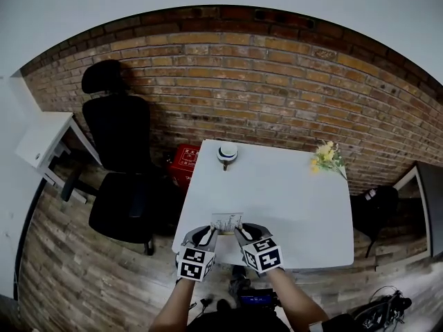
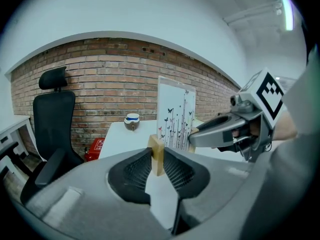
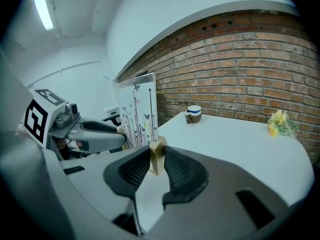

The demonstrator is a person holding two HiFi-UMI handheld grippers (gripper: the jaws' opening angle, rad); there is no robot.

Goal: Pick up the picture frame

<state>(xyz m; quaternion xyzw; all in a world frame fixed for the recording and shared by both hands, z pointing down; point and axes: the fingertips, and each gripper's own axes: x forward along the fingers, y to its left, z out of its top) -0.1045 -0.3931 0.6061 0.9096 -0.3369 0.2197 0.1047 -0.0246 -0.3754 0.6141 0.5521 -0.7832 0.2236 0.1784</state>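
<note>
Head view hides lower edge of picture frame (image 1: 227,221) behind tools, left tool (image 2: 157,160) and right tool (image 3: 156,160) each clamped on a wooden foot (image 2: 156,153), butterfly print (image 2: 175,119) shown only in gripper views

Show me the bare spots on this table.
The table is bare across its middle, from the cup and flowers at the far edge to the near edge. Crowded only at the near edge, where left tongs and right tongs hold the picture frame.

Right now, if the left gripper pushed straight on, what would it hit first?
The left gripper grips the frame by its foot. Beyond that, probably the table, short of the cup; depth is unclear.
</note>
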